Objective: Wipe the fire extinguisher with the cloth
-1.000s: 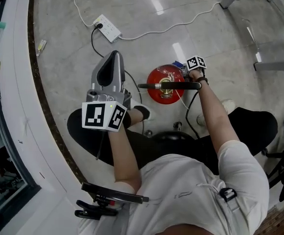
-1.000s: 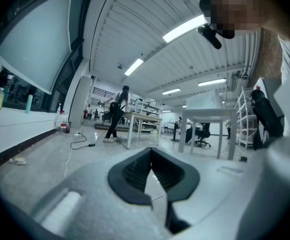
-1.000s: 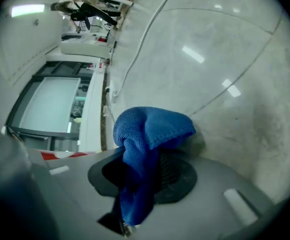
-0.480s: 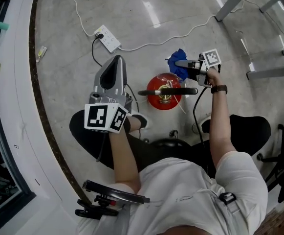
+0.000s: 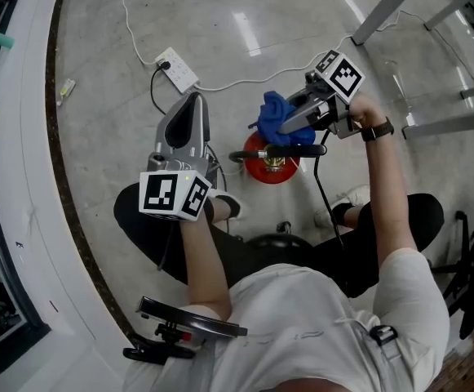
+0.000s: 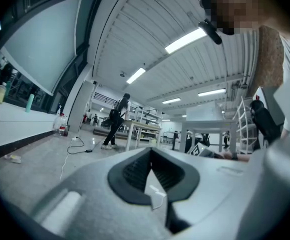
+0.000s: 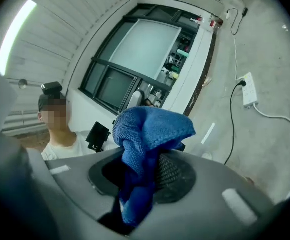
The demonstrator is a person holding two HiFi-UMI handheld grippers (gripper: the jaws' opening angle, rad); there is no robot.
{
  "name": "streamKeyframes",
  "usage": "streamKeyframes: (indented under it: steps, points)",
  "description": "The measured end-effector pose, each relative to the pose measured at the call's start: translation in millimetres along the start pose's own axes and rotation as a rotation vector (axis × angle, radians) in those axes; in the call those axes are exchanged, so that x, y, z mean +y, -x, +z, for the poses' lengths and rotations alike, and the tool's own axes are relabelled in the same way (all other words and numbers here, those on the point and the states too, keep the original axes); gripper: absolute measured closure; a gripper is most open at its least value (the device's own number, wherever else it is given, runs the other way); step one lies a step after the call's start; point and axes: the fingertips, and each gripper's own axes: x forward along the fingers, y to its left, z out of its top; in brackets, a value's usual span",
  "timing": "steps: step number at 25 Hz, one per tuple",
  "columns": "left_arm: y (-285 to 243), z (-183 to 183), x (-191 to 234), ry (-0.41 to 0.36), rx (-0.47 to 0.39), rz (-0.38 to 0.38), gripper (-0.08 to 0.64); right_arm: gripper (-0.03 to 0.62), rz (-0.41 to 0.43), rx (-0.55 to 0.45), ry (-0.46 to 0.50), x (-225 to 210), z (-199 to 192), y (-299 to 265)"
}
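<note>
The red fire extinguisher stands on the floor between the person's feet, its black handle lying across its top. My right gripper hangs just above its far side, shut on a bunched blue cloth. In the right gripper view the cloth bulges out from between the jaws. My left gripper is held to the left of the extinguisher, apart from it. In the left gripper view its jaws are shut with nothing between them.
A white power strip and its cable lie on the floor beyond the extinguisher. Metal table legs stand at the upper right. A curved white ledge runs down the left. A shoe rests near the extinguisher.
My right gripper has risen from the extinguisher's right side, up and leftward, bringing the blue cloth into view above the far side. The left gripper has hardly moved.
</note>
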Motion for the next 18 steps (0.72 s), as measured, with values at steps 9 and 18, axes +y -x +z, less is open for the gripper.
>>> streamKeyframes:
  steps: [9, 18]
  points:
    - [1, -8, 21, 0.002, 0.022, 0.041, 0.561, 0.479, 0.315, -0.219, -0.134, -49, 5, 21]
    - [-3, -26, 40, 0.004, 0.081, 0.07, 0.561, 0.479, -0.285, 0.078, -0.472, -282, -136, 14]
